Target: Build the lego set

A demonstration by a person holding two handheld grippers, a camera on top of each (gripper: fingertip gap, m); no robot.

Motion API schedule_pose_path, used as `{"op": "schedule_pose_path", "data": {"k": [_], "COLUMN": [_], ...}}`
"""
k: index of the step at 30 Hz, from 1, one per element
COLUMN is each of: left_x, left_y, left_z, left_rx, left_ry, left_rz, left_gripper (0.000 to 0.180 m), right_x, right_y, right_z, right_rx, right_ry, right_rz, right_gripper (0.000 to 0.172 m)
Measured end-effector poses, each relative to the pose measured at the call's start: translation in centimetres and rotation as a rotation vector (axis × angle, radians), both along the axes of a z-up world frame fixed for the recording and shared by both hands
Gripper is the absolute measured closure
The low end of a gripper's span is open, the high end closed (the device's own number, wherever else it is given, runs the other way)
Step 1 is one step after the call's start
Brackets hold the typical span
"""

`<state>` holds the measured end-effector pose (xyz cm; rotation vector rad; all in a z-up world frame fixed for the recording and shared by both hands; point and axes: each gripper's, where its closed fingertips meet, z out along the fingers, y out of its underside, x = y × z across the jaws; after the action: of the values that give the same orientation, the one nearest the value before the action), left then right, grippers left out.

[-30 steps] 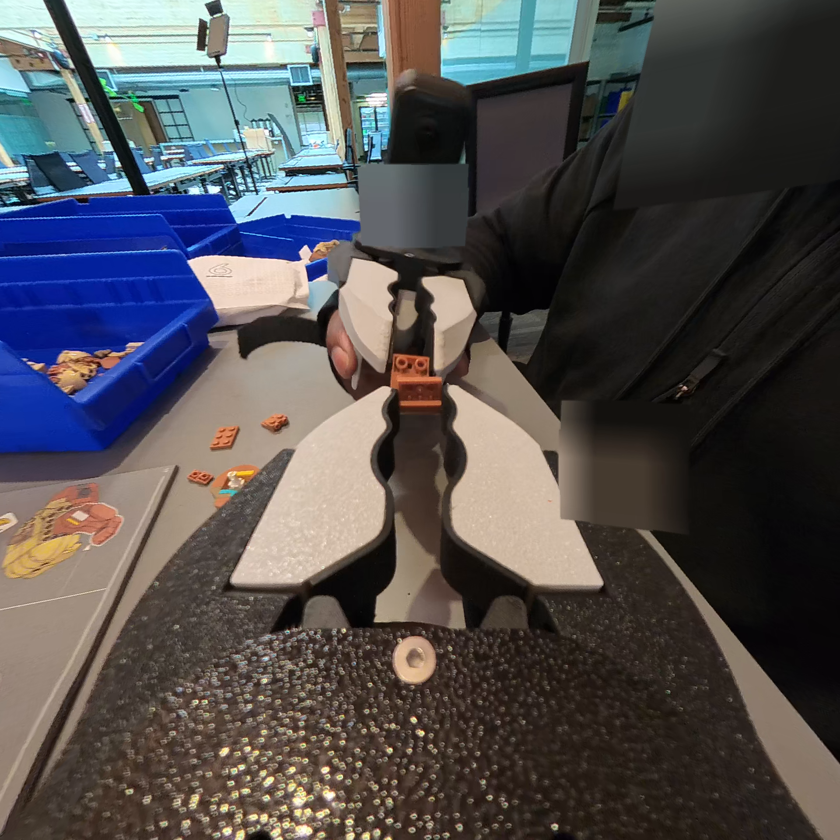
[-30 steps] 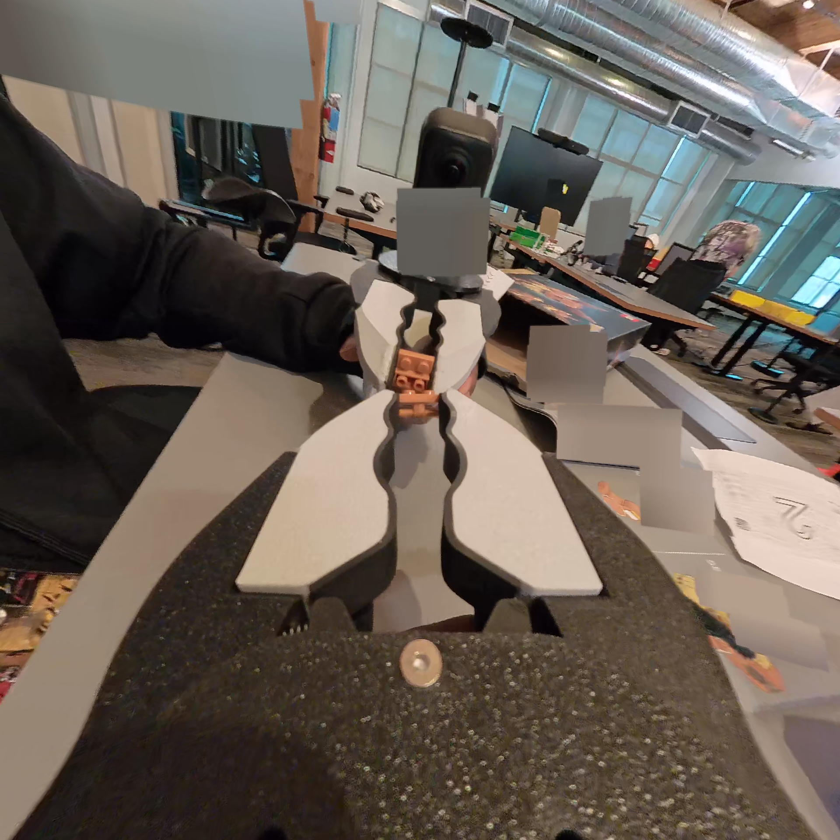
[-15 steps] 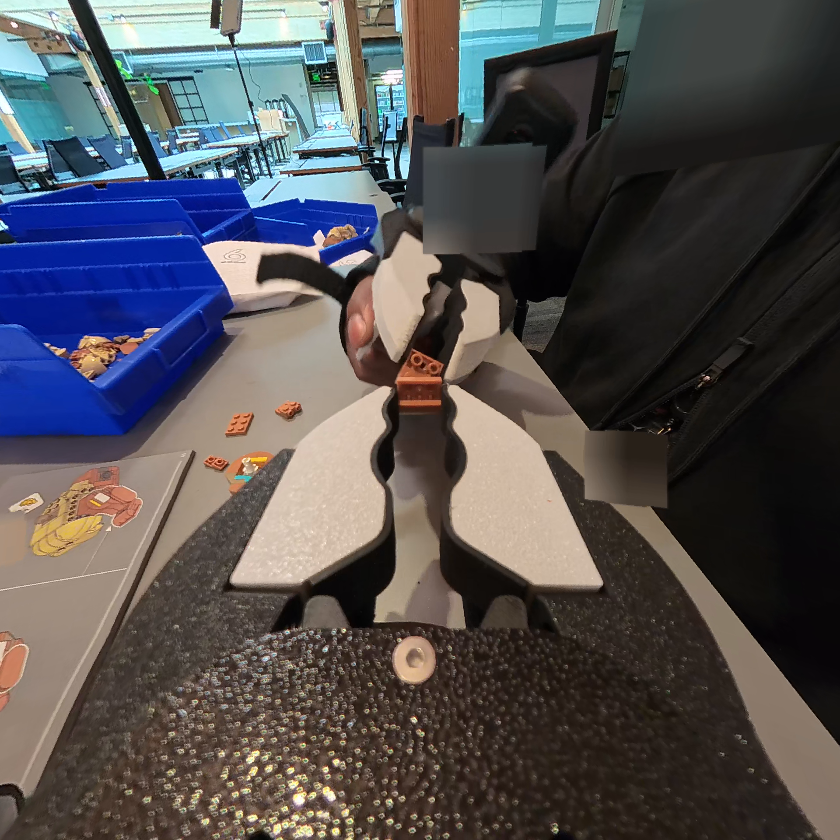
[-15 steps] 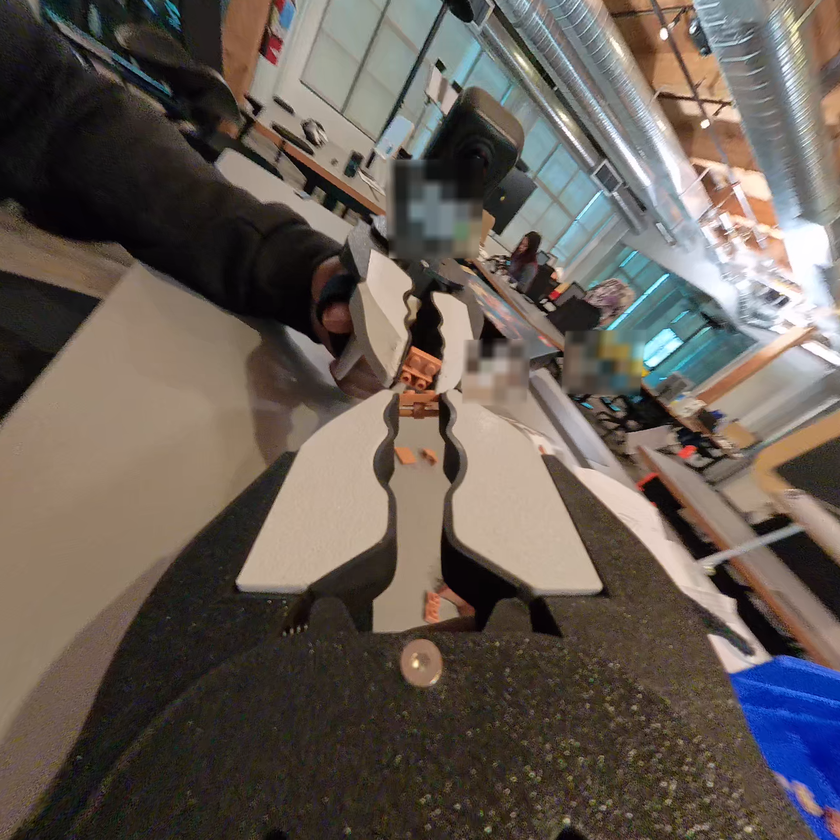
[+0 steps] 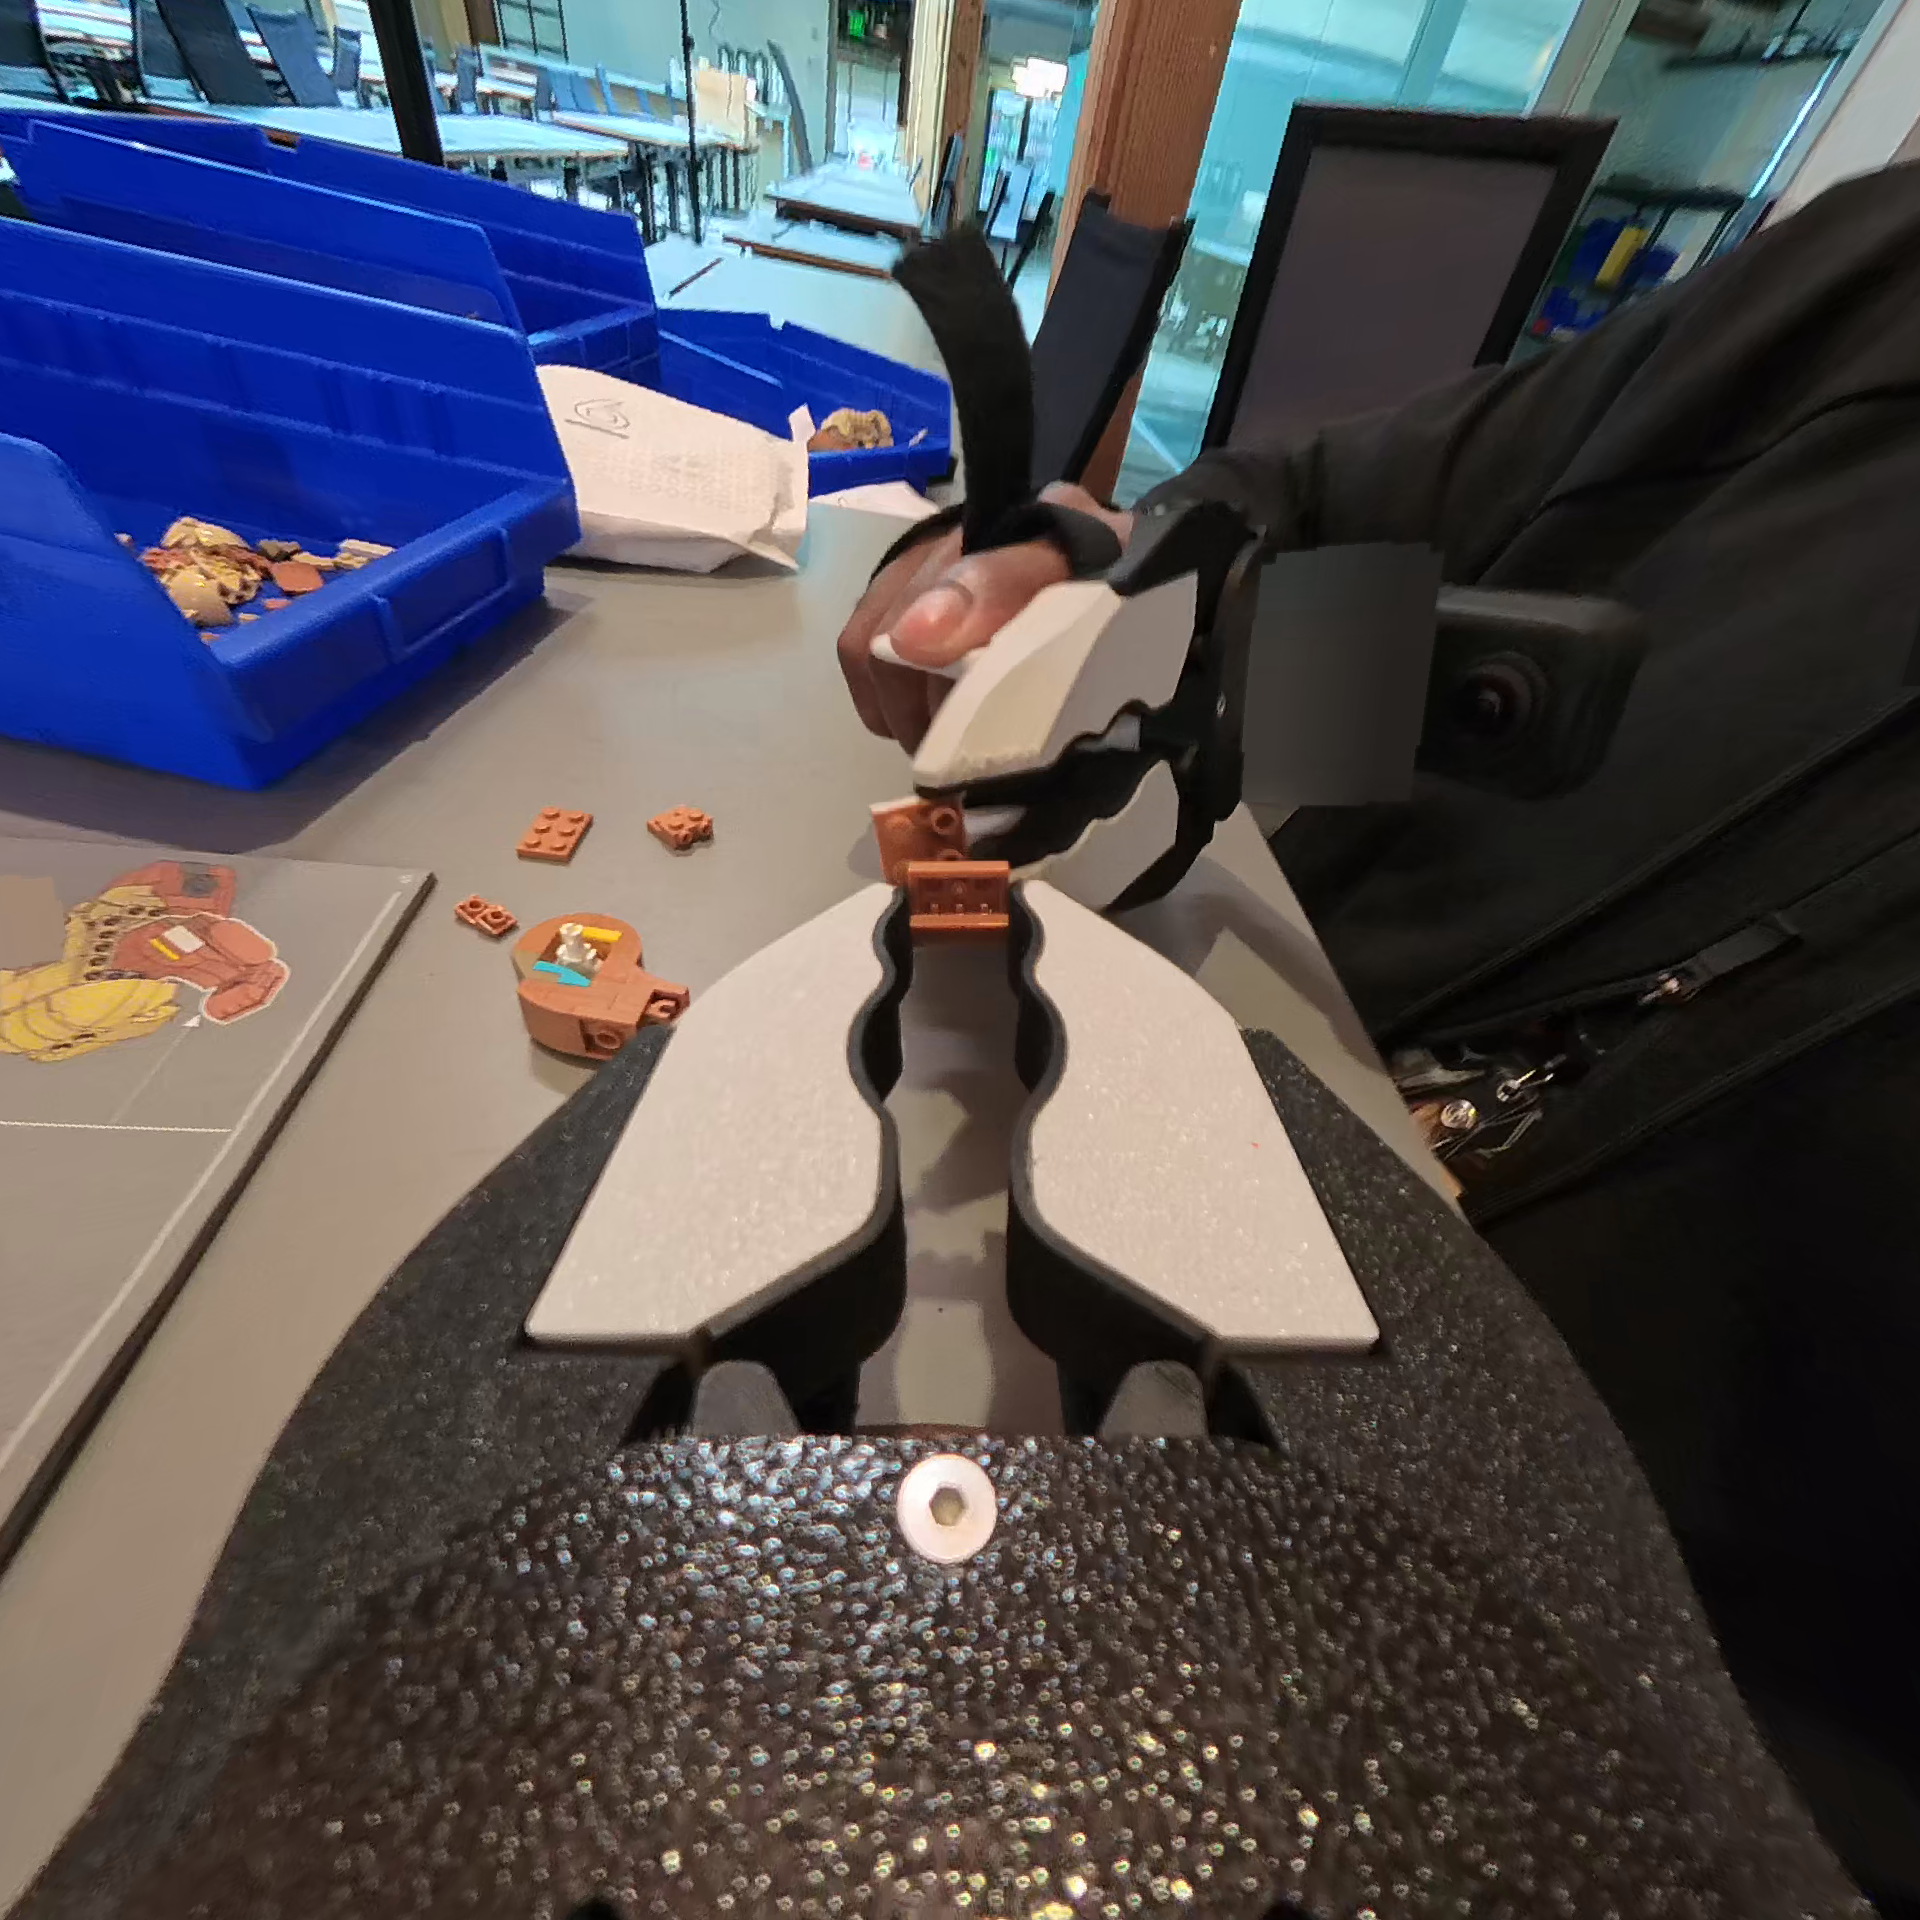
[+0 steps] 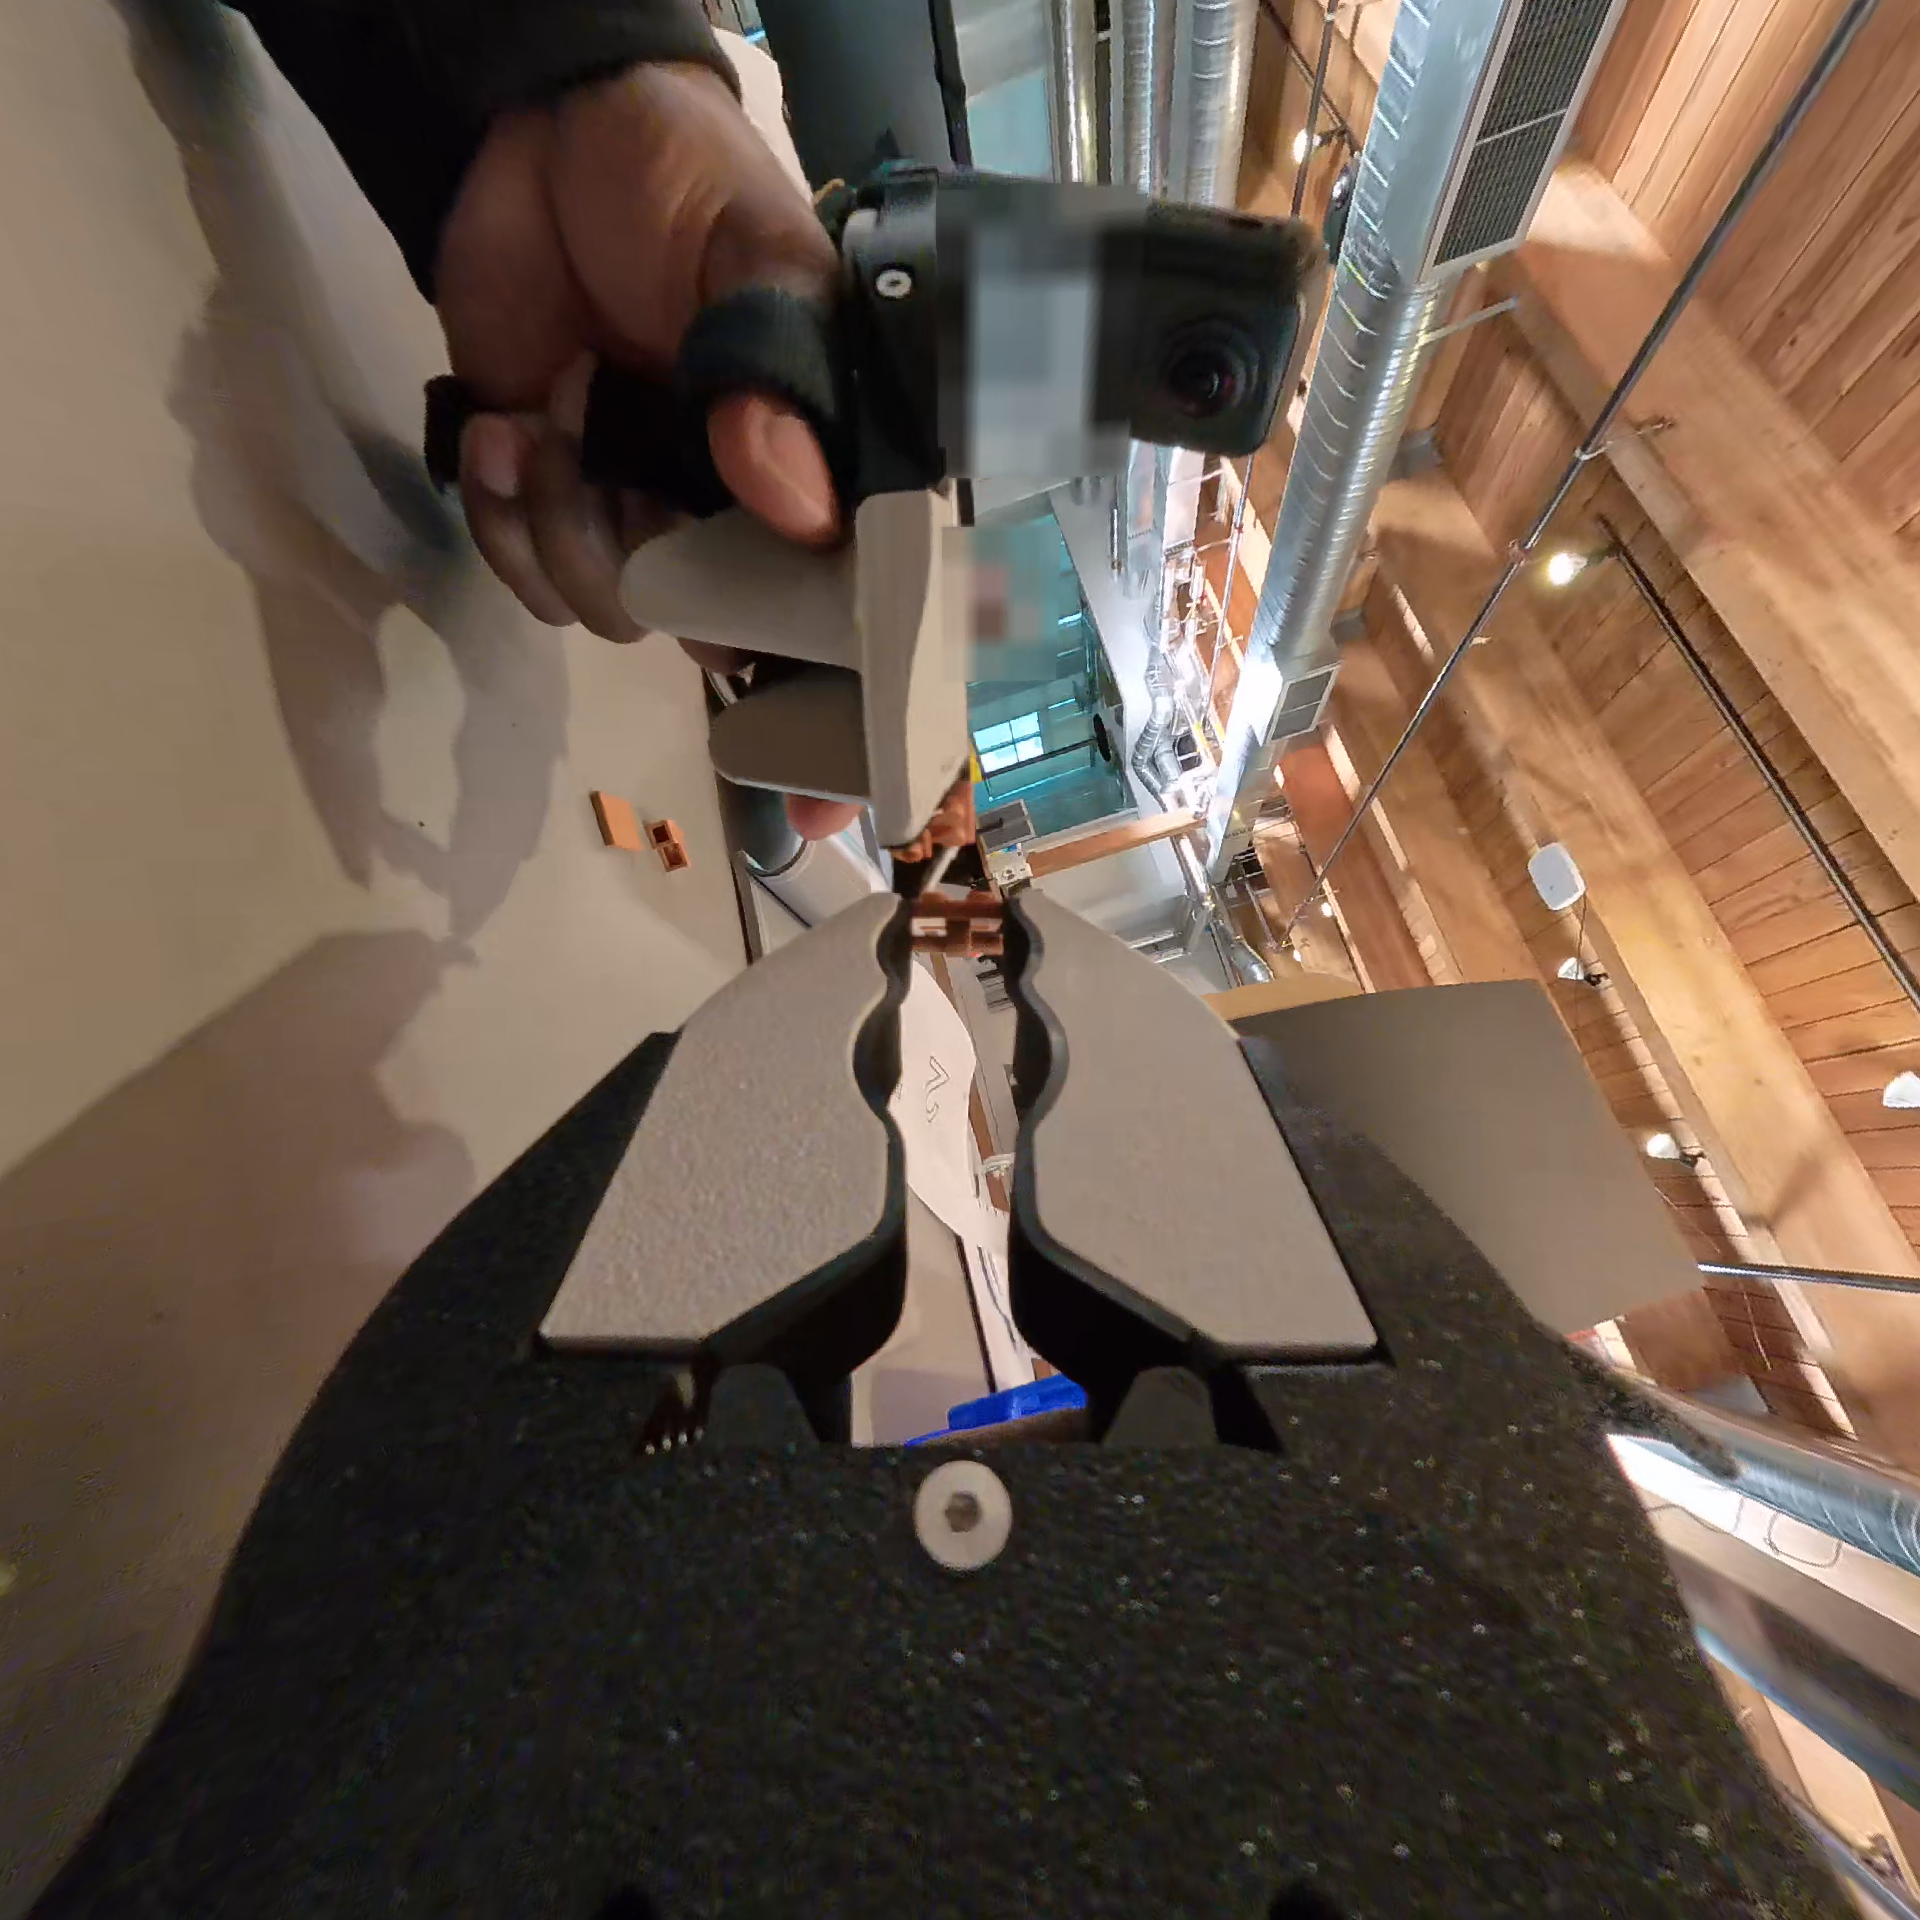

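The left tongs [image 5: 957, 902] are almost closed and pinch a small brown brick [image 5: 957, 900] right at their tips, with one pad on each side of it. The right tongs [image 5: 940, 821] come in from 2 o'clock, turned on their side. They are almost closed too and pinch a second brown brick [image 5: 921, 840]. The two bricks touch, the second one just above the first at 12 o'clock. In the right wrist view the right tongs [image 6: 957, 928] grip their brick [image 6: 957, 928] the same way, and the left tongs [image 6: 925, 831] reach down from 12 o'clock with a hand [image 6: 623, 343] behind them.

Going left to right on the grey counter [image 5: 665, 707]: a picture booklet [image 5: 156, 1039] lies at 9 o'clock and its edge runs close to the tongs. Blue bins [image 5: 260, 436] fill the 10 o'clock side, and the nearest one holds a heap of brown and gold bits [image 5: 239, 566]. A white paper bag [image 5: 675, 478] lies at 11 o'clock. Between the bins and the tongs there is some bare counter. At 3 o'clock the counter edge is close, with a person in a black jacket [image 5: 1662, 727] right behind it.

I count three loose flat brown pieces: a bigger plate [image 5: 555, 834], a small one [image 5: 681, 827] and a tiny one [image 5: 485, 915]. There is one round brown build [image 5: 587, 982] beside the left tongs at 9 o'clock.
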<state>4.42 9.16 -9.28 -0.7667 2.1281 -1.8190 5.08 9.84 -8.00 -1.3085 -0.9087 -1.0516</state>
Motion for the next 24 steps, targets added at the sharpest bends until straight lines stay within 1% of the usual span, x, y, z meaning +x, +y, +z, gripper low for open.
{"op": "schedule_pose_path", "data": {"k": [4,18,20,24], "left_x": [-0.04,0.28,0.31,0.34], "left_y": [-0.02,0.38,0.39,0.44], "left_z": [-0.38,-0.58,-0.6,-0.59], "left_rx": [0.051,0.069,0.075,0.081], "left_ry": [-0.013,-0.014,-0.019,-0.024], "left_rz": [0.004,0.03,0.033,0.036], "left_gripper": [0.164,0.164,0.164,0.164], "right_x": [0.43,0.65,0.65,0.77], "right_y": [0.07,0.26,0.31,0.44], "right_z": [-0.11,-0.38,-0.53,-0.84], "right_rx": [-0.006,-0.029,-0.044,-0.094], "right_ry": [0.016,0.071,0.109,0.266], "right_rz": [-0.011,-0.003,0.009,0.056], "right_gripper": [0.156,0.156,0.156,0.156]}}
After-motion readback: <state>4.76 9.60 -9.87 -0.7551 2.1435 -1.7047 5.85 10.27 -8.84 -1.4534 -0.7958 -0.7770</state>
